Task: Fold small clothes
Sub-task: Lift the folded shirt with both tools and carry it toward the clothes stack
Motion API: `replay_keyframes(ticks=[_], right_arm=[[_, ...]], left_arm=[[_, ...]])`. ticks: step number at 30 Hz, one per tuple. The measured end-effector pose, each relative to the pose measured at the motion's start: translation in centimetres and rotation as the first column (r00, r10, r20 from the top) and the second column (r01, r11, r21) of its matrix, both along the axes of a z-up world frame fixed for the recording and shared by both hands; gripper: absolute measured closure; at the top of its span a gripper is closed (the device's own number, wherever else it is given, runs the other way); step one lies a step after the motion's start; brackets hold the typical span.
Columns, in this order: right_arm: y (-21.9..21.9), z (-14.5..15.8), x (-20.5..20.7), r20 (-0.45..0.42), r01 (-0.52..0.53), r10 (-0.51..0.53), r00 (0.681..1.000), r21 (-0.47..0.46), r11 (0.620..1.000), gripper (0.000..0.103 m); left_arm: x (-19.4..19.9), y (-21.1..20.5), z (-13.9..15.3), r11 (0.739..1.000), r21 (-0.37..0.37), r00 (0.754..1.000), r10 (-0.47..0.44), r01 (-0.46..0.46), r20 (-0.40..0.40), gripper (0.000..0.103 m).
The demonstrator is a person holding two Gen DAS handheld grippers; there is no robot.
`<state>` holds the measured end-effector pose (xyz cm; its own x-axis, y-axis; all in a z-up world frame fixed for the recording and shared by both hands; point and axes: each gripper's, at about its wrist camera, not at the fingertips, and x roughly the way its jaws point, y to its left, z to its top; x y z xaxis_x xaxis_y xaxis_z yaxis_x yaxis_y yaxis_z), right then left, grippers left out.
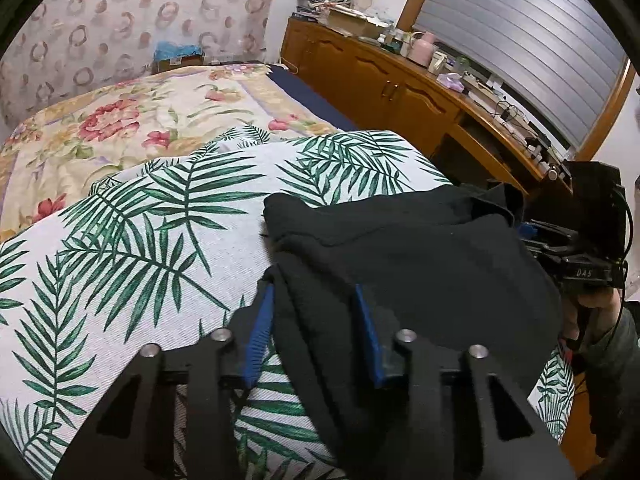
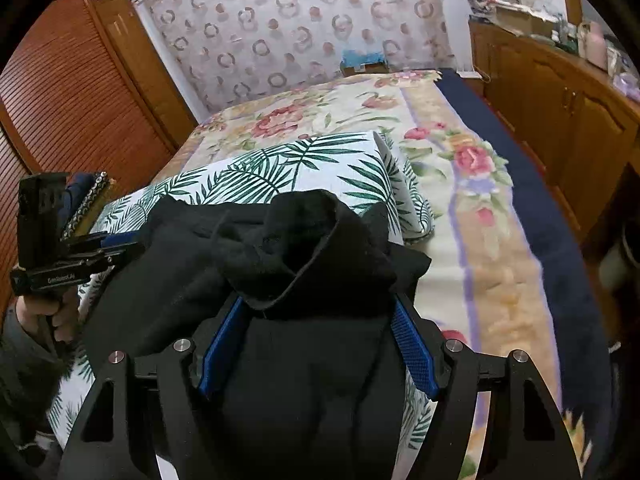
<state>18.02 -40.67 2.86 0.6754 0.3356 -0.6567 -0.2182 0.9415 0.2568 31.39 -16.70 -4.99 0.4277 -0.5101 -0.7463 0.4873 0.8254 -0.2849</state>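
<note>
We judge the small black knit garment (image 1: 420,256), bunched on the palm-leaf print cushion (image 1: 160,208), soft, light and floppy, best pinched at its edges: our left gripper (image 1: 316,308) is clamped on a fold, our right gripper (image 2: 320,320) gapes around it.

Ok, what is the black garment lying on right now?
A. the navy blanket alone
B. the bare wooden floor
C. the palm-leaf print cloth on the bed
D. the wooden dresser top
C: the black garment rests on the white palm-leaf print cloth, which is spread over the floral bedcover.
</note>
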Motion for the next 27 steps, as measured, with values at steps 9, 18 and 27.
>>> replay_keyframes(ticks=[9,18,27], right_arm=[[0.7,-1.0,0.3,0.003,-0.033,0.033,0.999,-0.025,0.999,0.047],[1.4,-0.8,-0.2,0.029,-0.066,0.067,0.997,-0.025,0.998,0.082],[4.1,4.8,-3.4,0.242,-0.063,0.086,0.966,-0.101,0.993,0.084]], left_arm=[[-0.7,-0.6,0.7,1.0,-0.024,1.0,-0.002,0.002,0.011,0.085],[-1.6,-0.6,1.7,1.0,-0.012,0.998,0.002,-0.001,0.055,0.092],[-6.5,3.7,9.4,0.987,-0.157,0.97,0.068,-0.031,0.232,0.093]])
